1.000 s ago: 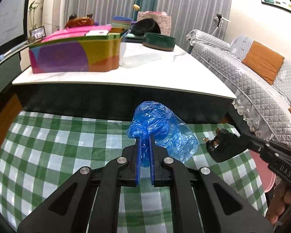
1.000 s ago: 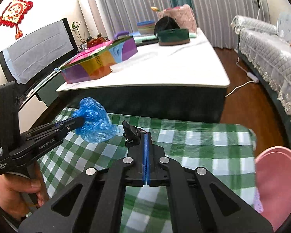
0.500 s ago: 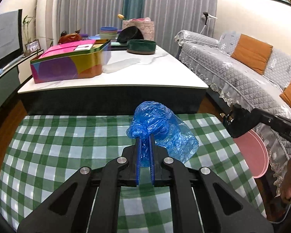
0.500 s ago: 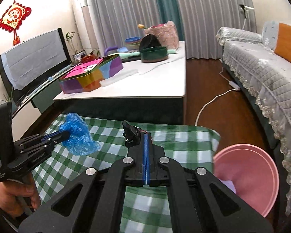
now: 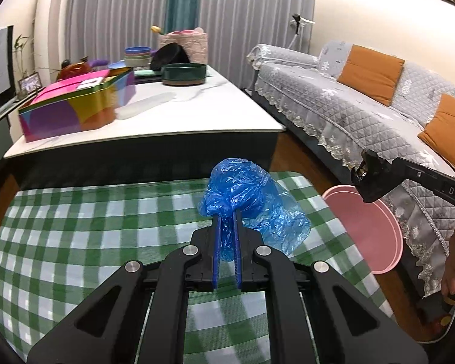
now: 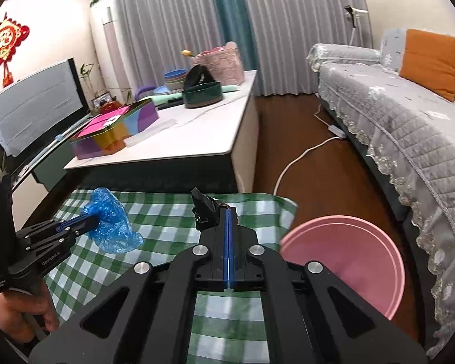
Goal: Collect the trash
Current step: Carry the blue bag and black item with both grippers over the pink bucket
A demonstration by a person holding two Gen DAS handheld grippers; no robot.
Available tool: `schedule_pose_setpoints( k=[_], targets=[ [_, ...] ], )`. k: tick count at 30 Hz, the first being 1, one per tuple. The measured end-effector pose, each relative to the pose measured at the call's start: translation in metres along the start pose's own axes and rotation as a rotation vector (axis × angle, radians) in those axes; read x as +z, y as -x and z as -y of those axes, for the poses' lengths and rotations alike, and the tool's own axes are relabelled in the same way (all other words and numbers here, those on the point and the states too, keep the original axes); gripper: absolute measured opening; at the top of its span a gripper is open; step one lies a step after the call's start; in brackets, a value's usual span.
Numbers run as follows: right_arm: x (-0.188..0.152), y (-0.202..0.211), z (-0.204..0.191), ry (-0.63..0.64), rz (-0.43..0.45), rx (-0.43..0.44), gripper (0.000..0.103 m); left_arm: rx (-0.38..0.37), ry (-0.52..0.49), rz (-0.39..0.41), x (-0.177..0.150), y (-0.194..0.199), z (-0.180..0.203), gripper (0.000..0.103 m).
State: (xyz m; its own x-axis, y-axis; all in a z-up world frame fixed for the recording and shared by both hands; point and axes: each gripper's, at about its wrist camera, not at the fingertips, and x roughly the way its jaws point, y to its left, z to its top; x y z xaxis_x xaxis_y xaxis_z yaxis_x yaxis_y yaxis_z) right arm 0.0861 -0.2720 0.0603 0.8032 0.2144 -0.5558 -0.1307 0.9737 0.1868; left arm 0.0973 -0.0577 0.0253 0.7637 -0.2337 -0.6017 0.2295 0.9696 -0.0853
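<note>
From the left wrist, the left claw is pinched on a crumpled blue bag, its blue pads nearly together with the plastic bunched between them and billowing out ahead and to the right. It hangs above the green checked cloth, near the cloth's far right corner. Further right, the right claw comes in from the edge, tips closed on a small black scrap, above the pink bin that stands on the floor beside the cloth. Beyond the cloth is a white worktop with a colourful box and a dark bowl; a grey sofa with orange cushions runs along the right.

From the right wrist, the right claw has its pads pressed flat together, and the black scrap sticks up from the left of its tip; I cannot tell what it is. The pink bin lies just below and to the right, open-mouthed. At left a hand grips the left claw, the bag held clear above the cloth. A white cable trails across the wooden floor.
</note>
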Motion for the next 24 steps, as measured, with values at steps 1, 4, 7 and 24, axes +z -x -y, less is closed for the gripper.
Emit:
schedule_pose_setpoints(
  k=[1,4,7,24],
  targets=[
    [0.0,0.002,0.003,-0.005,0.002,-0.007,0.0,-0.004,-0.003,-0.001,0.0,-0.001,0.004,0.007],
    [-0.001,0.007,0.018,-0.02,0.011,-0.033,0.0,-0.023,-0.018,-0.004,0.0,-0.007,0.017,0.007],
    [-0.001,0.012,0.033,-0.031,0.022,-0.07,0.0,-0.043,-0.034,-0.007,0.0,-0.013,0.03,0.007],
    [-0.011,0.026,0.106,-0.101,0.032,-0.251,0.0,-0.155,-0.126,-0.024,0.001,-0.037,0.102,0.007]
  ],
)
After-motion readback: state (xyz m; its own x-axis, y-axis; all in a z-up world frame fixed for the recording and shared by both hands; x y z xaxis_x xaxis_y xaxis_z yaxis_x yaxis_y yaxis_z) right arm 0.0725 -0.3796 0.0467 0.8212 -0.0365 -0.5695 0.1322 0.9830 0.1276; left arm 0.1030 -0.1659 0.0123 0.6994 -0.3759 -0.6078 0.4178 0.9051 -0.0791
